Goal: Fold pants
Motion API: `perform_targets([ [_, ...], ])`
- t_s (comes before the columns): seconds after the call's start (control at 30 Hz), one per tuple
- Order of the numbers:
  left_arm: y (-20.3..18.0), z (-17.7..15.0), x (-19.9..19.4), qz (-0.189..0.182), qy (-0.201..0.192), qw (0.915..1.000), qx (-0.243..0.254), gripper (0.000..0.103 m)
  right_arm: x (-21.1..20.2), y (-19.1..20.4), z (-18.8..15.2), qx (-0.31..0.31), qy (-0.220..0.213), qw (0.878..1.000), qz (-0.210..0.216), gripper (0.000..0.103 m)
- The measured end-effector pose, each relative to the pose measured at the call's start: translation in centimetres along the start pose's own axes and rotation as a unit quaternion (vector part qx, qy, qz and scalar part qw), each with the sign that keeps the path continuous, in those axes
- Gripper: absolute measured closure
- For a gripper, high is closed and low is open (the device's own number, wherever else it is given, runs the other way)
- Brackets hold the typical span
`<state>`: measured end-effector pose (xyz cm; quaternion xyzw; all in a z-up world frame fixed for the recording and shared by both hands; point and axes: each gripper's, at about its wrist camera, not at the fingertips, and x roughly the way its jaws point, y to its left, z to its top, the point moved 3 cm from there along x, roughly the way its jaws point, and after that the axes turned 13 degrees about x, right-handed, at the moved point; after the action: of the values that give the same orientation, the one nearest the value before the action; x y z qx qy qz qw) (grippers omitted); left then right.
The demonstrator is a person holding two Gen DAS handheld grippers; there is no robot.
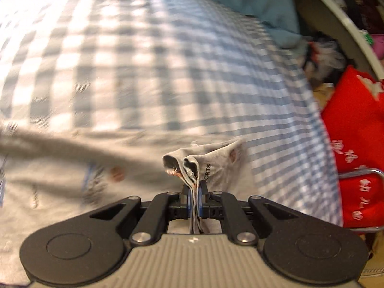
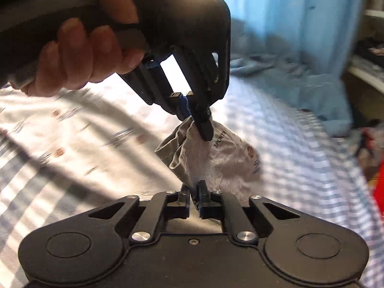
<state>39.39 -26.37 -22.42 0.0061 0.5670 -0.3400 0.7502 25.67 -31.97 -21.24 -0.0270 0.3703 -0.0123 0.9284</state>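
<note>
The pants [image 1: 60,168] are light grey with small printed marks and the word SPORTS. They lie spread over a blue-and-white checked bed sheet [image 1: 144,60]. My left gripper [image 1: 195,187] is shut on a bunched edge of the pants and lifts it off the bed. In the right wrist view the same bunched edge [image 2: 216,158] hangs between both grippers. My right gripper [image 2: 194,187] is shut on its lower part. The left gripper [image 2: 192,115] shows above it, held by a hand [image 2: 79,57], clamped on the upper part.
A teal blanket [image 1: 252,2] is heaped at the far end of the bed. A red bag with white characters [image 1: 355,148] stands off the bed's right side by a metal frame [image 1: 360,172]. A blue curtain [image 2: 300,24] hangs behind the bed.
</note>
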Motion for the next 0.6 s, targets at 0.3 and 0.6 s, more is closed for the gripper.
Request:
perform_targets([
  [0.3, 3.0, -2.1, 2.3, 0.01, 0.006, 0.9999, -0.012, 0.097, 3.2, 2.1, -1.2, 0.0, 0.055, 0.998, 0.014, 0.101],
  [0.6, 3.0, -2.2, 2.8, 0.013, 0.009, 0.9997, -0.02, 0.097, 3.7, 2.1, -1.4, 0.006, 0.06, 0.998, 0.016, 0.1],
])
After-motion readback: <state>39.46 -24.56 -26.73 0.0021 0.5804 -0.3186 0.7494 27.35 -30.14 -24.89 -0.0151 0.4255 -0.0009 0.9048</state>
